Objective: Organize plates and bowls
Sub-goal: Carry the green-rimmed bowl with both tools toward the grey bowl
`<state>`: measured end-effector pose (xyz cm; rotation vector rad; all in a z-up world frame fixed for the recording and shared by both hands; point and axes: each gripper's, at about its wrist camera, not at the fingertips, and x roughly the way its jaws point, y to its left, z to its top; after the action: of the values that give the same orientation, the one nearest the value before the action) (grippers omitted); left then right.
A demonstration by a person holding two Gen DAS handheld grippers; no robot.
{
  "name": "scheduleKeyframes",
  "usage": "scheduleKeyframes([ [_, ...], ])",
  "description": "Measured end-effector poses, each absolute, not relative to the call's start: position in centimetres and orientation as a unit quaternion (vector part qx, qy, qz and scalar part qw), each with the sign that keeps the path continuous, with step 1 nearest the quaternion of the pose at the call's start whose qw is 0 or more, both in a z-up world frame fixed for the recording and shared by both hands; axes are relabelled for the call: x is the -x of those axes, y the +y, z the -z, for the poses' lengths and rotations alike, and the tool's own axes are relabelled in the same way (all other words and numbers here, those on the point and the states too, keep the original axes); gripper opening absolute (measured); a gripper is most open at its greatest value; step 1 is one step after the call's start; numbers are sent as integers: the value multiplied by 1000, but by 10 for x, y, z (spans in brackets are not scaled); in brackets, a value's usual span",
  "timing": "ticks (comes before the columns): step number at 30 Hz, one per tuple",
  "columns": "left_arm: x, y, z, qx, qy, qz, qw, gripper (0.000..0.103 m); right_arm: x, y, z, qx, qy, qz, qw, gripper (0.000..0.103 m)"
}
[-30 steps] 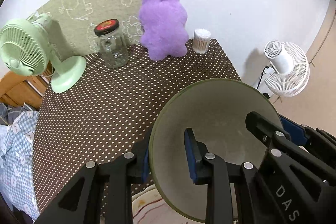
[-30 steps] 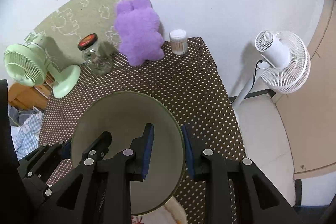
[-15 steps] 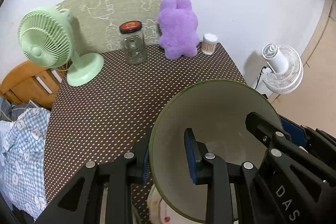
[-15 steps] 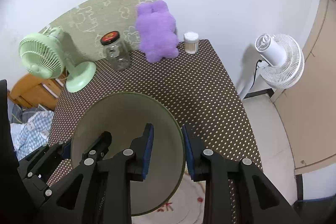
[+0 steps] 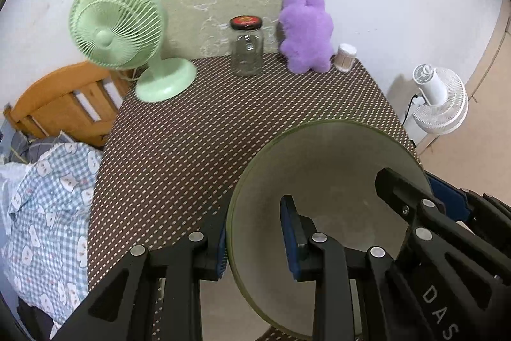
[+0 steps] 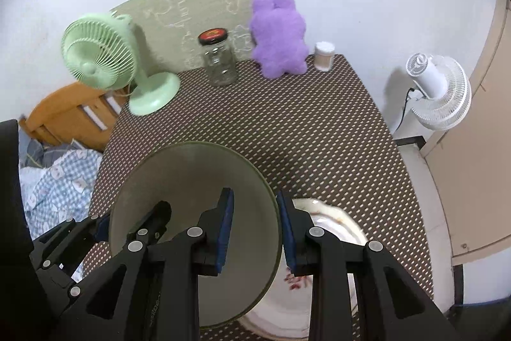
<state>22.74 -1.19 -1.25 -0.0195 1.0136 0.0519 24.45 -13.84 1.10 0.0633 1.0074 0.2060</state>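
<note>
A wide bowl with a dark green rim and a pale inside hangs above the dotted brown table, held by both grippers. My left gripper is shut on its left rim, one blue pad inside and one outside. My right gripper is shut on the opposite rim of the bowl. Each gripper shows in the other's view: the right gripper and the left gripper. A white plate with red marks lies on the table, partly hidden under the bowl's right side.
Along the far wall stand a green desk fan, a glass jar with a red and black lid, a purple plush toy and a small swab pot. A wooden bed frame with checked bedding lies left. A white floor fan stands right.
Both grippers have carried the bowl back from the wall and to the left, so the far objects look smaller. The white plate has come into view under the bowl in the right wrist view.
</note>
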Motion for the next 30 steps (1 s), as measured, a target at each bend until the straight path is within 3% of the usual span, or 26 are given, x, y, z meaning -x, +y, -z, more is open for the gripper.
scheduleKeyframes([
  [30,-189,52,69,2,539,-47,841,26,-205,-68,47,-21,543,-113,832,32],
])
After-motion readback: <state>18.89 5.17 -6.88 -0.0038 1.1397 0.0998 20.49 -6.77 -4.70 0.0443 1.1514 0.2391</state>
